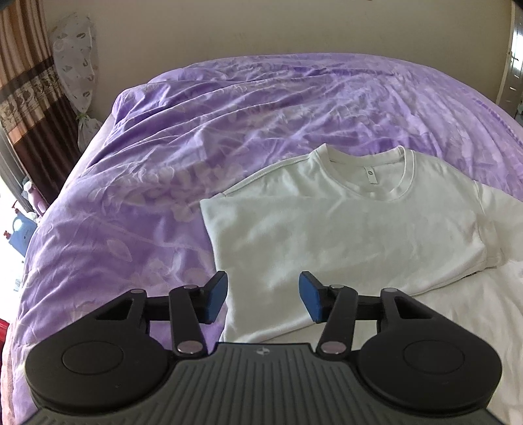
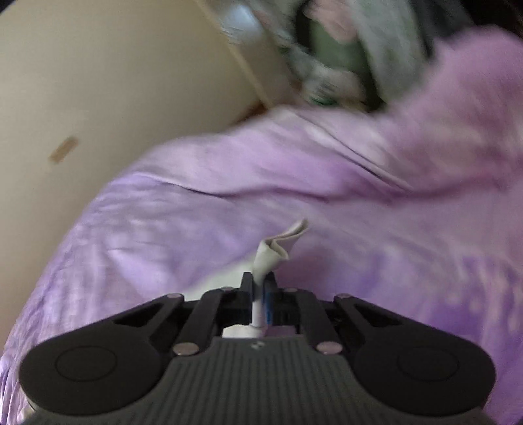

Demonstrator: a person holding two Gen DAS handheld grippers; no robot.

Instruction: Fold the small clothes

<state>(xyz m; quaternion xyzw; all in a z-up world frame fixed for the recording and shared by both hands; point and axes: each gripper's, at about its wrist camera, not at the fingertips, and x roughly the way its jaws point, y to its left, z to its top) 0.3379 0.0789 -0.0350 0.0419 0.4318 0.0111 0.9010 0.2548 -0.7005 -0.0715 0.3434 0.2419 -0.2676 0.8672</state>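
Note:
A white T-shirt (image 1: 343, 222) lies on the purple bedspread (image 1: 183, 137), neck hole toward the wall, its left side folded inward to a straight edge. My left gripper (image 1: 263, 296) is open and empty, hovering over the shirt's lower left part, blue pads (image 1: 215, 299) apart. In the right wrist view my right gripper (image 2: 260, 287) is shut on a pinched edge of the white T-shirt (image 2: 271, 255), which sticks up between the fingers above the bedspread (image 2: 327, 183). That view is blurred.
A cream wall (image 1: 261, 29) stands behind the bed. Brown curtains (image 1: 29, 108) and a wrapped white bundle (image 1: 76, 65) are at the left. Blurred clutter (image 2: 343, 59) lies at the bed's far right corner. White fabric (image 1: 457, 314) covers the bed's near right.

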